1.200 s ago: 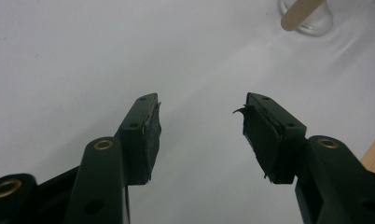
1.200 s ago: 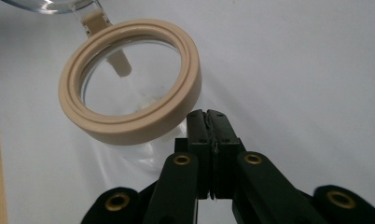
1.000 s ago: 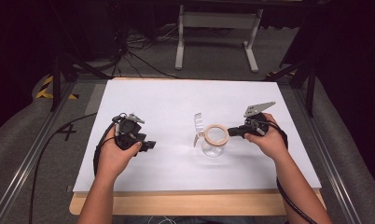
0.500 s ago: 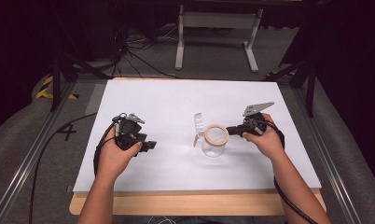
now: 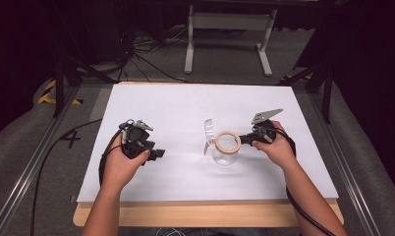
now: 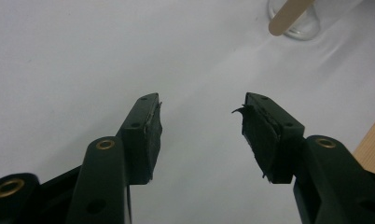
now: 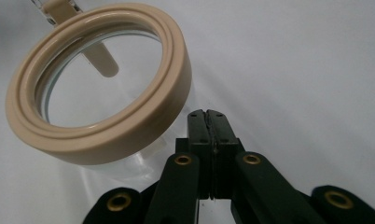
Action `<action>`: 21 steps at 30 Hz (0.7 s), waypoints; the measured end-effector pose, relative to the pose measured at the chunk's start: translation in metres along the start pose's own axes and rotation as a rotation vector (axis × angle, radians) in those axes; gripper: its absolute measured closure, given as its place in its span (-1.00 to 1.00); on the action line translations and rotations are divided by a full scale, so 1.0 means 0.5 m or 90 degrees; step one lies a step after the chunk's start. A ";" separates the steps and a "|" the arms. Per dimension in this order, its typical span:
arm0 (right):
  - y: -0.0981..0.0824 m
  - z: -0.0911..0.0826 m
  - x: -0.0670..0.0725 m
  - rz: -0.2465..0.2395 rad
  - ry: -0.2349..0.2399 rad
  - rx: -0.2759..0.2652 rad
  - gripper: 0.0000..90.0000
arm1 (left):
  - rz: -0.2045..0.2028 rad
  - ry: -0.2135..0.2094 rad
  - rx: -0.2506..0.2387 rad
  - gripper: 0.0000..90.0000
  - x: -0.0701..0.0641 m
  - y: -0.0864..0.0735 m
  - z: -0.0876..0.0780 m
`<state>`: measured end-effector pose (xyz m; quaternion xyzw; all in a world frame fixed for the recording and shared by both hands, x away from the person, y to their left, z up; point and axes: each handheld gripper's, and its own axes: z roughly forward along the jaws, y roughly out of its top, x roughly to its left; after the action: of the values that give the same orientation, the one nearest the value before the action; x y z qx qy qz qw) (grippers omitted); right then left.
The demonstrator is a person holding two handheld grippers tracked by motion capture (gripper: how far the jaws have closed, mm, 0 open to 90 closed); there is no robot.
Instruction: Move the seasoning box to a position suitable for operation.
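Risk of tipping: right tool (image 5: 245,139) clenched, pressed against glass jar (image 5: 224,156) with beige-rimmed lid (image 5: 228,142) mid-tabletop (image 5: 185,108); left tool (image 5: 158,154) released, well apart, offering no steadying.

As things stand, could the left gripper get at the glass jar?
Probably yes. The left gripper is open and holds nothing, and bare white table lies between it and the glass jar. The right gripper sits at the jar's far side.
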<state>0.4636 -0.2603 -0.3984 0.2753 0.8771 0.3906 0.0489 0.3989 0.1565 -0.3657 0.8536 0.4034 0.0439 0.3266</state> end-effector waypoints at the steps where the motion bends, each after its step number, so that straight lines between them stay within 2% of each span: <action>1: 0.000 0.000 0.000 0.001 0.002 0.002 1.00 | 0.002 0.001 -0.001 0.06 0.000 0.000 0.001; 11: -0.004 -0.008 0.016 -0.005 0.017 0.023 1.00 | 0.006 -0.006 -0.006 0.05 0.000 0.009 0.004; 16: -0.008 -0.016 0.028 -0.010 0.015 0.033 1.00 | 0.023 -0.014 0.001 0.04 -0.003 0.023 0.013; 18: -0.011 -0.019 0.032 -0.011 0.018 0.038 1.00 | 0.019 -0.017 -0.005 0.04 -0.007 0.027 0.018; 21: -0.016 -0.022 0.041 -0.012 0.020 0.047 1.00 | 0.027 -0.019 -0.004 0.04 -0.009 0.035 0.022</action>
<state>0.4396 -0.2614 -0.3935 0.2623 0.8942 0.3616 0.0289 0.4110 0.1394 -0.3634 0.8614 0.3801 0.0392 0.3345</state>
